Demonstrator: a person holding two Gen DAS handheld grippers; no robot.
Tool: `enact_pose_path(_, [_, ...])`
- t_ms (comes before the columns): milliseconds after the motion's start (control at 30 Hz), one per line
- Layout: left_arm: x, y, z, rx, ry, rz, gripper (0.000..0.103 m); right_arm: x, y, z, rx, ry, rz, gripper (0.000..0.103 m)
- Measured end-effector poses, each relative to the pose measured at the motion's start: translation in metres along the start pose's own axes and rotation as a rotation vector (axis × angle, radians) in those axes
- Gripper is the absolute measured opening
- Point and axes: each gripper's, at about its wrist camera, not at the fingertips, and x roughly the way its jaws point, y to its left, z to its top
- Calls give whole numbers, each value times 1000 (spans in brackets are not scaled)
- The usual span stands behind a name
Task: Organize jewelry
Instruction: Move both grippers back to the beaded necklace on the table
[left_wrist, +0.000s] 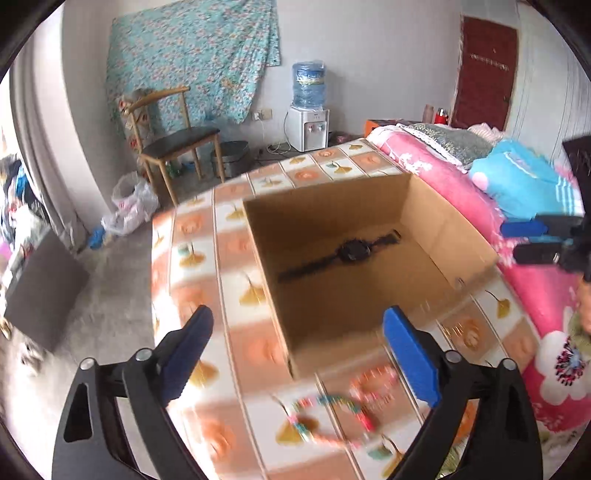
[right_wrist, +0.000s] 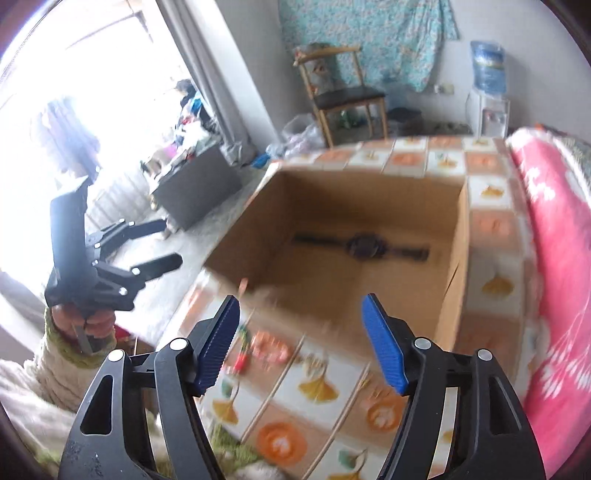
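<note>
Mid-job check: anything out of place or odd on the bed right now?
One thing: the beaded bracelet lies loose on the patterned bedspread, outside the cardboard box, while the black watch already lies flat inside it. Both grippers are open and empty. Nothing looks spilled or damaged, though the pictures are blurred.

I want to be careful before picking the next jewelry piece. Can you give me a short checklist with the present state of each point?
1. Left hand-held gripper open and empty: ok.
2. Right hand-held gripper open and empty: ok.
3. Black watch lying inside the cardboard box: ok.
4. Beaded bracelet still outside the box, on the patterned cloth: not ok.
5. Bracelet's exact shape and lie: cannot tell, blurred.
</note>
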Motion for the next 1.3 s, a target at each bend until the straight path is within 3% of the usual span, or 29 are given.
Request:
enact_pose_path(67, [5,-2,-31,-47,37,15,95,24,4,-32,47,79,-17,67])
enact_pose_path(133, [18,-11,-67,-72,101,78,95,49,4,-60,103,150,-44,67])
enact_pose_path(267, [48,-19,-117,-155,220,105,95,84,11,-91,114,246,-174,67])
enact_pose_path(433, [67,-16,-138,-230,239,109,96,109,23,-96,33,274,-298,70])
enact_pose_path(600, [72,-23,-137,-184,256,134,97,120,32,-95,-62,253,-382,80])
enact_pose_path(700, [73,-20,-137,-179,252,136,97,122,29,-96,-45,262,-391,94])
enact_pose_path(1100, [74,-22,-138,-144,256,129,98,121,-1,-94,-39,295,-368,95])
enact_pose_path(1300, [74,-19,-140,-116,234,108,98,104,26,-57,-45,115,-215,95])
